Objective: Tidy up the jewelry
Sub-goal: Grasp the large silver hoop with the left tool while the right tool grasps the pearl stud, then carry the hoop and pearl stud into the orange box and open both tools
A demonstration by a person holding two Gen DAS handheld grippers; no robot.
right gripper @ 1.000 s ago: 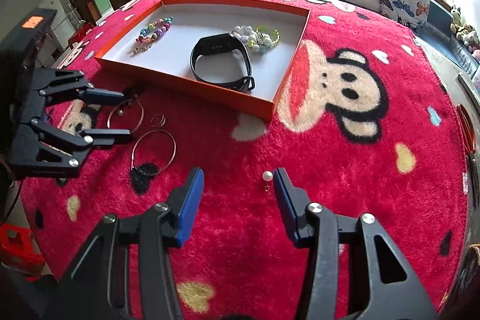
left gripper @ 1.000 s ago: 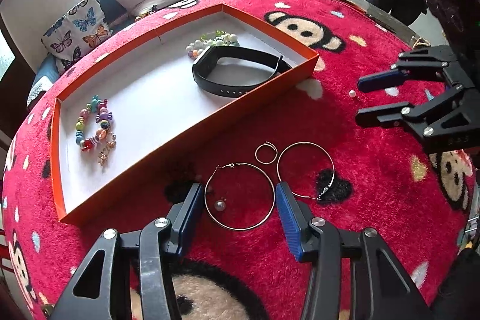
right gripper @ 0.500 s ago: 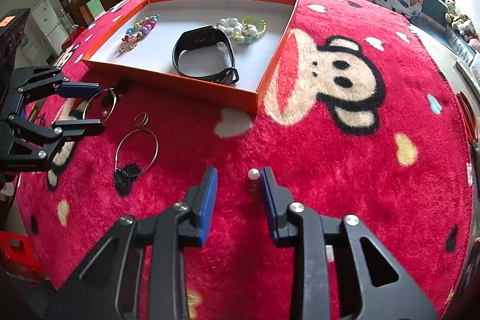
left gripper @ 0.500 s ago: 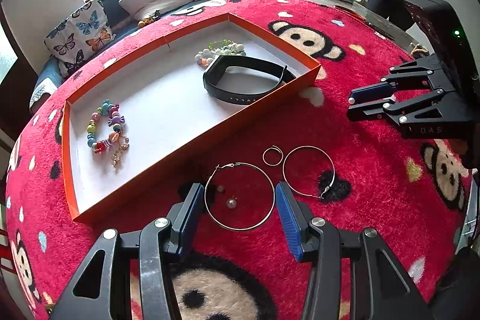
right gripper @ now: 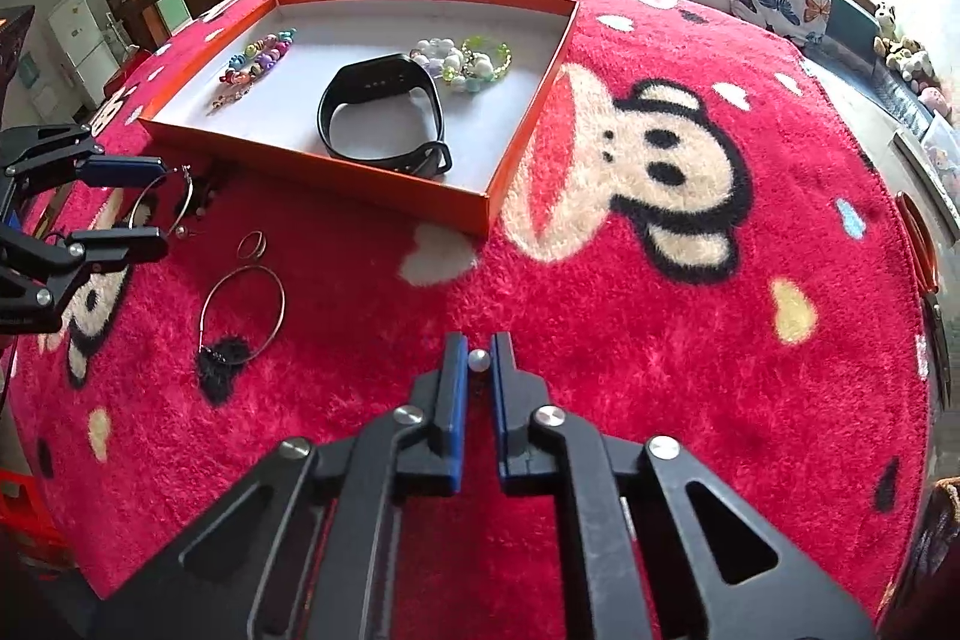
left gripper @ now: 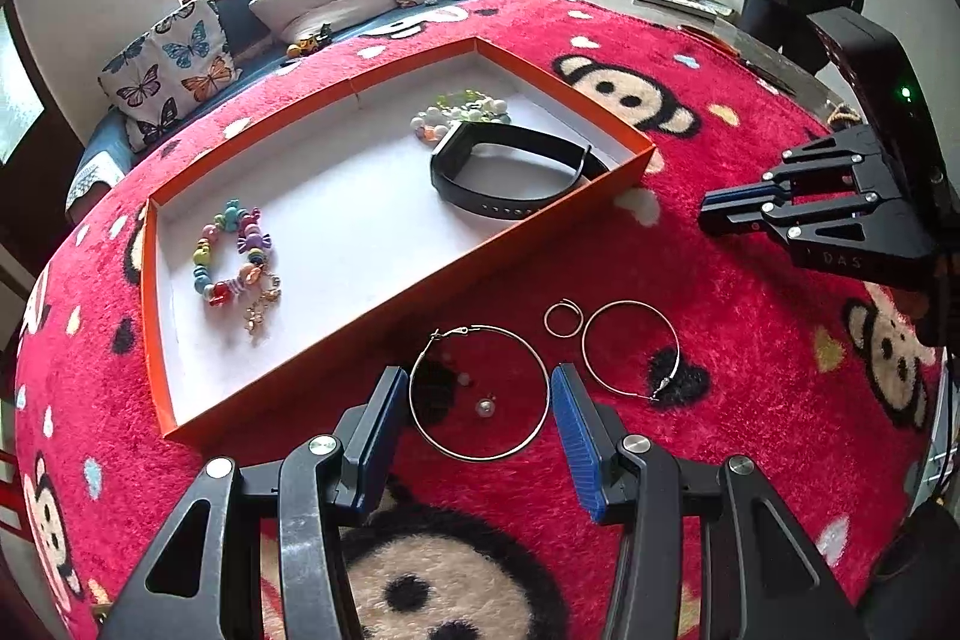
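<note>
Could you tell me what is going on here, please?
A person is sorting jewelry into an orange tray with two handheld grippers. The right gripper has just closed on a pearl earring on the red rug. The left gripper is open, straddling a hoop earring, not gripping it. A black band and bead bracelets already lie in the tray.

Right gripper (right gripper: 478, 361) jaws closed on pearl earring (right gripper: 478, 359).

Inside orange tray (left gripper: 384, 304): two beaded bracelets, one black band (left gripper: 510, 172). Beside tray, on rug: three hoops, three pearl studs.
</note>
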